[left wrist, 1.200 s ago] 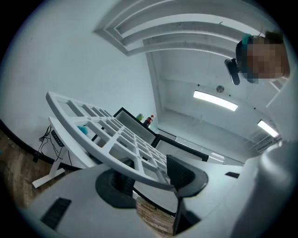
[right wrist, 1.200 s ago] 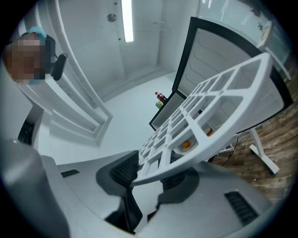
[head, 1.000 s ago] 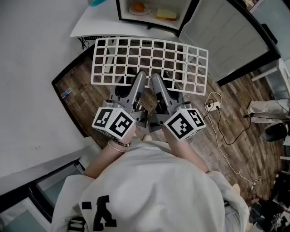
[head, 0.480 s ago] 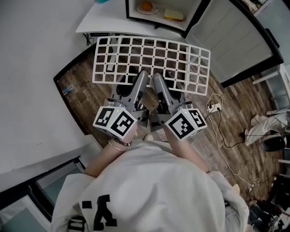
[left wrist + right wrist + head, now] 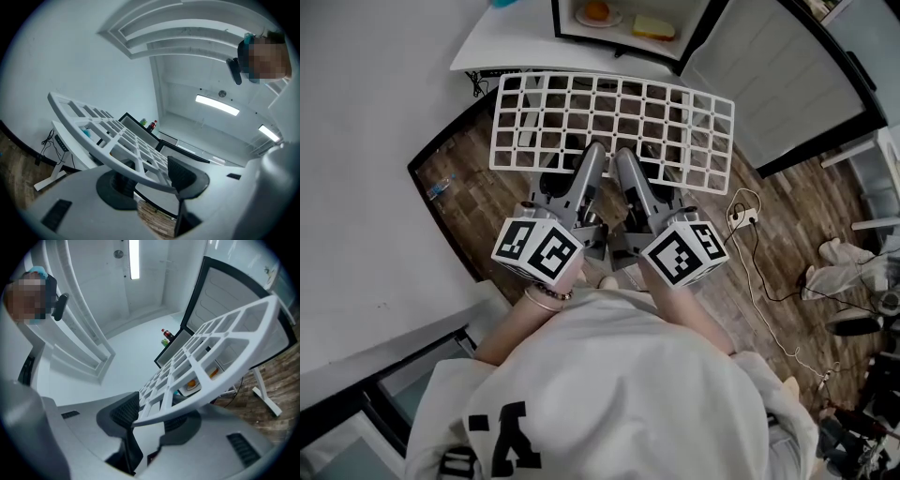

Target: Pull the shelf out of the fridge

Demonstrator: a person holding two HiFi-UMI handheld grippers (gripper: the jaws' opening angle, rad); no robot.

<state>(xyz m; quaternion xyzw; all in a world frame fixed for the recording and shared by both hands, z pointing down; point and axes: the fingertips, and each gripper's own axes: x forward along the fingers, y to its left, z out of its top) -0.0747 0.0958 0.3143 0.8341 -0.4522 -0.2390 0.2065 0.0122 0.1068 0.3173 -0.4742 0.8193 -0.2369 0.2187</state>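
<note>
Nearest the person, the left claw (image 5: 592,159) and right claw (image 5: 625,161) each clench the white shelf's (image 5: 612,114) near edge — it hangs above the wooden floor (image 5: 478,192) — out before the open fridge (image 5: 623,45).

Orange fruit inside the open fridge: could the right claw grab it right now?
Probably not: the right claw is clamped on the white grid shelf, which lies between it and the orange fruit.

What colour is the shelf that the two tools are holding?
White, a grid of open squares; the head view shows the shelf best.
</note>
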